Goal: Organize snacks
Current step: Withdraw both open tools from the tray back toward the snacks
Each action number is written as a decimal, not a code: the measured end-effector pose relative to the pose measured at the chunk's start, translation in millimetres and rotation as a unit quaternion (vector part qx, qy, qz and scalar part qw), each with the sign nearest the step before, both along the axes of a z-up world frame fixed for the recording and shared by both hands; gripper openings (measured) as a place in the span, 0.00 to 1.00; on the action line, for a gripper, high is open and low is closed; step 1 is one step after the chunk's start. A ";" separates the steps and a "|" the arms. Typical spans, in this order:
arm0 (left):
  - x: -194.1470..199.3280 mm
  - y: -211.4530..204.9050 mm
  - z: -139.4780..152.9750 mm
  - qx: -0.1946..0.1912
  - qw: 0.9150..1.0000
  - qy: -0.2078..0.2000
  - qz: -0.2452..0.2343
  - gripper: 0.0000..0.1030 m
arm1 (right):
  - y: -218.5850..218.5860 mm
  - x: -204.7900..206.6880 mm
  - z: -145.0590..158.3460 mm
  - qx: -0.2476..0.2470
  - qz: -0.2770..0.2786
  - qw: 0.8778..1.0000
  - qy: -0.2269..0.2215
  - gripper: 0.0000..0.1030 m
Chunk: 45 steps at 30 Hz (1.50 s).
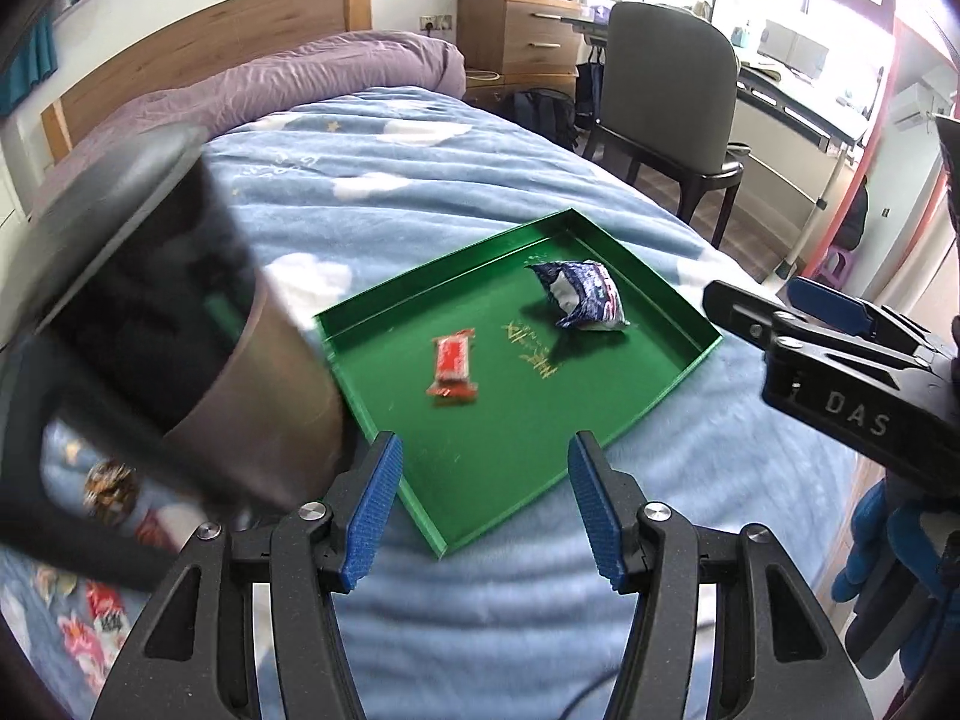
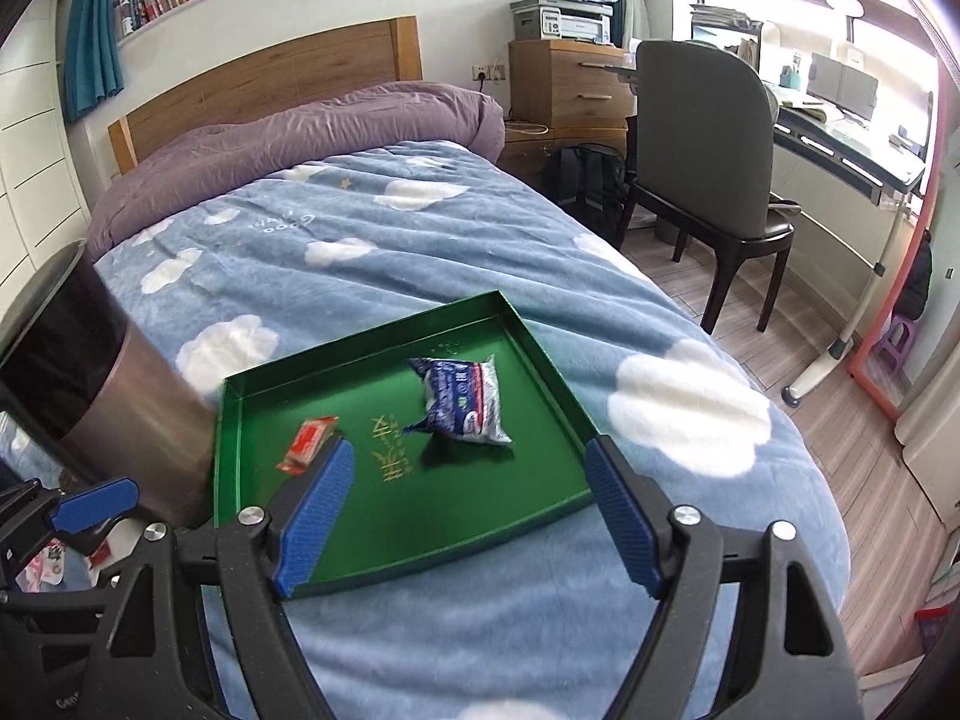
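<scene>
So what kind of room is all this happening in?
Most likely a bedroom that doubles as a study. The green tray sits on a bed with a cloud-print blanket and wooden headboard, and a desk chair stands beside it.

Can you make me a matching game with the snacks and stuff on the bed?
Things:
1. red snack bar
2. blue and white packet
3. brown bin
4. green tray

Places:
A. on the blue cloud blanket, holding two snacks
B. in the tray, nearer the bin
C. beside the tray, on its left
D. in the tray, toward its far corner

Pairs: 1-B, 2-D, 3-C, 4-A
</scene>
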<state>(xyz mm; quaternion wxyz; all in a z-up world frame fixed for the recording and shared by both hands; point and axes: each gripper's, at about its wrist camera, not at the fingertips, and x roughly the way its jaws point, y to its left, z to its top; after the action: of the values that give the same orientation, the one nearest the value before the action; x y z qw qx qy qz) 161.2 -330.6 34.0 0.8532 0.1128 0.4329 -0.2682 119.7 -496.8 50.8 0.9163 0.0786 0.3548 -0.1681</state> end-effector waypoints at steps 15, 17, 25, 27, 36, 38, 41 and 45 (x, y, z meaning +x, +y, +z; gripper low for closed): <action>-55.3 119.5 13.7 0.001 0.998 -0.024 0.063 0.52 | 84.0 -71.4 26.5 0.014 0.025 0.999 -0.023 1.00; -61.1 134.9 14.1 -0.002 0.997 -0.022 0.071 0.52 | 93.0 -80.1 26.4 0.019 0.025 0.999 -0.023 1.00; -79.7 191.1 10.9 -0.007 0.994 -0.018 0.110 0.52 | 120.3 -102.4 22.2 0.023 0.032 0.999 -0.014 1.00; -84.2 204.7 10.5 -0.007 0.993 -0.019 0.120 0.52 | 128.9 -106.7 20.8 0.025 0.036 0.999 -0.011 1.00; -99.6 269.3 4.7 -0.020 0.985 -0.013 0.171 0.52 | 169.4 -118.3 15.8 0.018 0.063 0.998 0.005 1.00; -103.4 285.4 2.6 -0.021 0.983 -0.013 0.183 0.52 | 181.0 -120.4 17.7 0.014 0.071 0.997 0.005 1.00; -107.7 307.0 0.0 -0.024 0.980 -0.011 0.199 0.52 | 194.6 -122.5 20.4 0.009 0.081 0.997 0.003 1.00; -113.4 338.4 -3.4 -0.028 0.974 -0.010 0.224 0.52 | 215.6 -124.8 24.4 0.001 0.095 0.995 0.001 1.00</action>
<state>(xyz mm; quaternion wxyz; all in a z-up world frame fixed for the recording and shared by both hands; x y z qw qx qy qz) 47.8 7.7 30.6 0.8986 -0.0078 0.4311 -0.0813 -5.1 -281.2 75.2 0.9278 0.0452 0.3616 -0.0799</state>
